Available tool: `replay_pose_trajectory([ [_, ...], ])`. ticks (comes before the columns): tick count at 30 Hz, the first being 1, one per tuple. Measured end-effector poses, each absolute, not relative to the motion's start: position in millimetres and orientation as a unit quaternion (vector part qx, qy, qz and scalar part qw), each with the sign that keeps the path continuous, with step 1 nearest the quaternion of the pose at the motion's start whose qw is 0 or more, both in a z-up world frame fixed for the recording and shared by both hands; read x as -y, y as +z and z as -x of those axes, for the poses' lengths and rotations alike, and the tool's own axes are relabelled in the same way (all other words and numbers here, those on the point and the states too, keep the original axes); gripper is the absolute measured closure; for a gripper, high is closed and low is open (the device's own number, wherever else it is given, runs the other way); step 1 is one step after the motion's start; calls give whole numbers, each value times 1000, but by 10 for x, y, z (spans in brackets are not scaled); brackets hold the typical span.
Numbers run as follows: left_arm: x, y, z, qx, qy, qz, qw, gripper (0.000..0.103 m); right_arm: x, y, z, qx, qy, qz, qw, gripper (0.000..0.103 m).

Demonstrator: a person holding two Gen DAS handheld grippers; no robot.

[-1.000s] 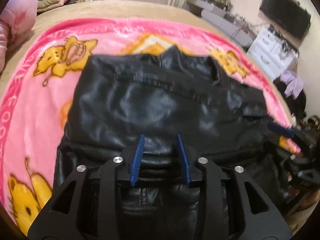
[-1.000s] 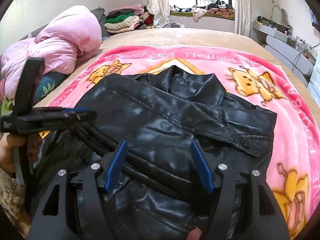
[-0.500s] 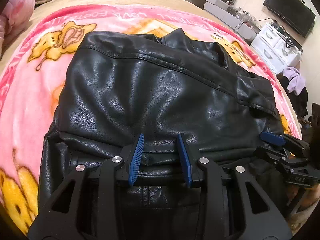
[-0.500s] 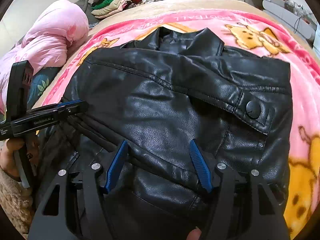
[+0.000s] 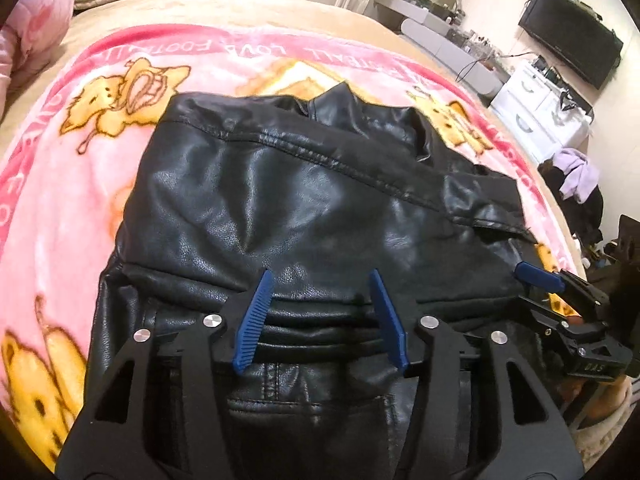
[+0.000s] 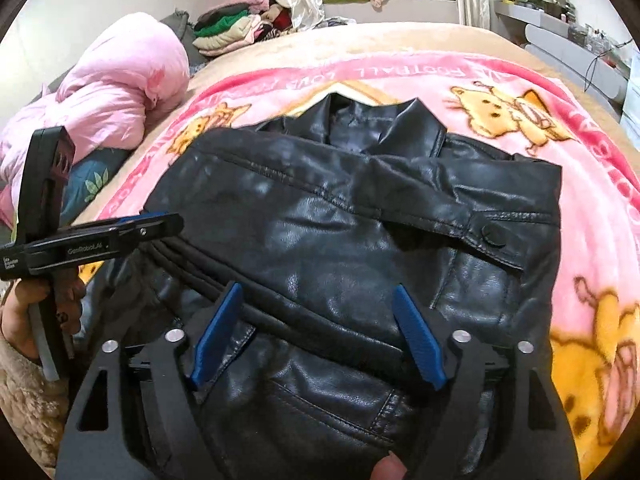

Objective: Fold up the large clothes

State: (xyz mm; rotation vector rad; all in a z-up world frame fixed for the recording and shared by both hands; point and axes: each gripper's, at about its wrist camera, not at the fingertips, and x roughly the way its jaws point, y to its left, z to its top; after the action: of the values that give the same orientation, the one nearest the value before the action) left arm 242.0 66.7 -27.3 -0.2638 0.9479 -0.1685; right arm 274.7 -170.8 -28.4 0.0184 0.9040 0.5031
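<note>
- Black leather jacket (image 5: 304, 200) lies folded on the pink blanket (image 5: 60, 208), collar at the far end
- Left gripper (image 5: 322, 316) has just been opening; jaws apart over the near hem, gripping nothing
- Right gripper (image 6: 318, 334) likewise just widened, empty, jacket beneath

The black leather jacket (image 5: 288, 208) covers the middle of the pink blanket (image 5: 60, 208), so the print there cannot be seen. Its near hem runs behind the frames of the left tongs (image 5: 320, 316) and right tongs (image 6: 316, 332) and out past the bottom edge. The jacket's lower layers and one sleeve are folded under, out of sight. The far clothes pile (image 6: 236, 28) is too small to sort.
</note>
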Motion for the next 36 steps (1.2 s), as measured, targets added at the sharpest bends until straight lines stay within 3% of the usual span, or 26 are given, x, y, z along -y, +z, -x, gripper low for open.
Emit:
replay_pose_trajectory([
  [8,-745,-82,-2306,-427,-70,127,892,34,1720,-138,-2655,-406,245,-7,881,9],
  [14,-761,59,-2210,-410,-56,116,903,9,1741,-18,-2591,-382,245,-2,891,7],
  [36,-528,469,-1511,-364,-48,95,925,9,1945,454,-2022,-301,256,-12,918,5],
])
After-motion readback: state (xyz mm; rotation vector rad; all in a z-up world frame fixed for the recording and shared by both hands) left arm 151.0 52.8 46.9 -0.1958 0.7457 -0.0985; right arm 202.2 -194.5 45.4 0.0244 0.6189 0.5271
